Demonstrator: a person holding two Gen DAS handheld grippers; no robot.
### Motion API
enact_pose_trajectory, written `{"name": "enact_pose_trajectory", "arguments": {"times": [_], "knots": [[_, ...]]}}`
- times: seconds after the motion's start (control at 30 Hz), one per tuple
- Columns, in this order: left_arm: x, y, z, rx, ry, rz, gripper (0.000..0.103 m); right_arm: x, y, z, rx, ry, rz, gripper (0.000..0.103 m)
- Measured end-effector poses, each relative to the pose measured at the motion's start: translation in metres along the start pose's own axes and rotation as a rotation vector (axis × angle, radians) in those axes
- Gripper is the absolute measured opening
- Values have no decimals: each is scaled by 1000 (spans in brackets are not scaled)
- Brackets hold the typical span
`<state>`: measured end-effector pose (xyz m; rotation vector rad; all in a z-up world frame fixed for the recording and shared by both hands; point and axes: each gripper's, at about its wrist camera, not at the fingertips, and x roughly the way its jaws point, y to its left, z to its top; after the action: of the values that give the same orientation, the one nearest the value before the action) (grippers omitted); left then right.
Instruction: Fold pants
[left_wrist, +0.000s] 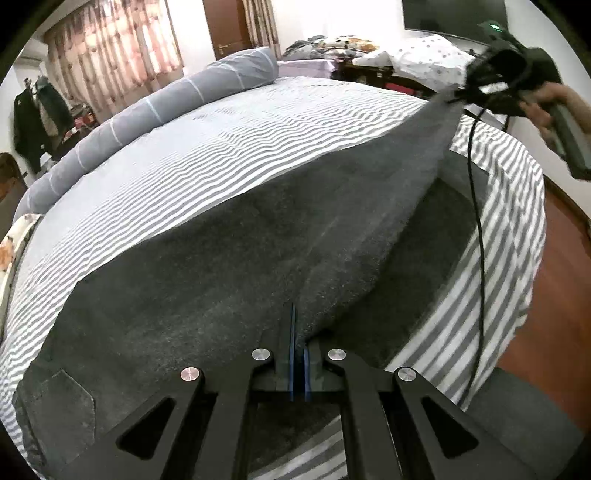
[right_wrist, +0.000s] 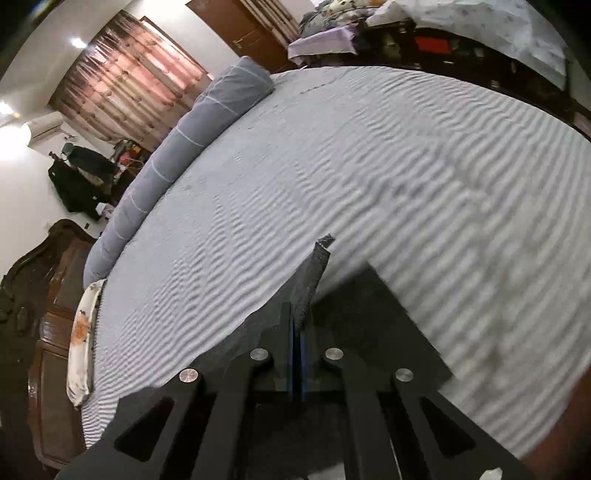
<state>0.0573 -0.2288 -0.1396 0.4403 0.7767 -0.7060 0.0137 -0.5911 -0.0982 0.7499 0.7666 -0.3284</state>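
Dark grey pants (left_wrist: 229, 280) lie along the near edge of a bed with a grey-and-white striped sheet (left_wrist: 207, 155). A back pocket shows at the lower left. My left gripper (left_wrist: 298, 332) is shut on a fold of the pants' near edge. My right gripper (left_wrist: 461, 94), held by a hand at the upper right, is shut on the far end of the pants and lifts it off the bed, so the cloth is stretched between the two. In the right wrist view my right gripper (right_wrist: 300, 325) pinches a hem corner of the pants (right_wrist: 317, 269) above the sheet (right_wrist: 369, 177).
A long grey bolster (left_wrist: 147, 110) lies along the bed's far side. A black cable (left_wrist: 478, 221) hangs from the right gripper over the bed's edge. Cluttered furniture (left_wrist: 332, 48) stands beyond the bed. A wooden headboard (right_wrist: 40, 295) is at the left. Red-brown floor (left_wrist: 554, 295) is at the right.
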Motion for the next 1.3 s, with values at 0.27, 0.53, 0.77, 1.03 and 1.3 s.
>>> {"name": "enact_pose_trajectory", "arguments": {"times": [0.27,0.53,0.77,1.03,1.3], "knots": [[2,-12,-16,119,43,-23,3,8,-58,-43,74,86,-85,3],[-4,-7,-14,102,44,-80,3,18,-66,-53,67,85,-119,3],[14,-11,-22,113,132,-101,6,24,-72,-53,64,133,-166,18],[3,-14,-32,98,148,-183,30,-25,-80,-44,107,81,-199,35],[-39,60,-30,-205,29,-133,40,-104,-13,-36,-236,-68,-43,51]]}}
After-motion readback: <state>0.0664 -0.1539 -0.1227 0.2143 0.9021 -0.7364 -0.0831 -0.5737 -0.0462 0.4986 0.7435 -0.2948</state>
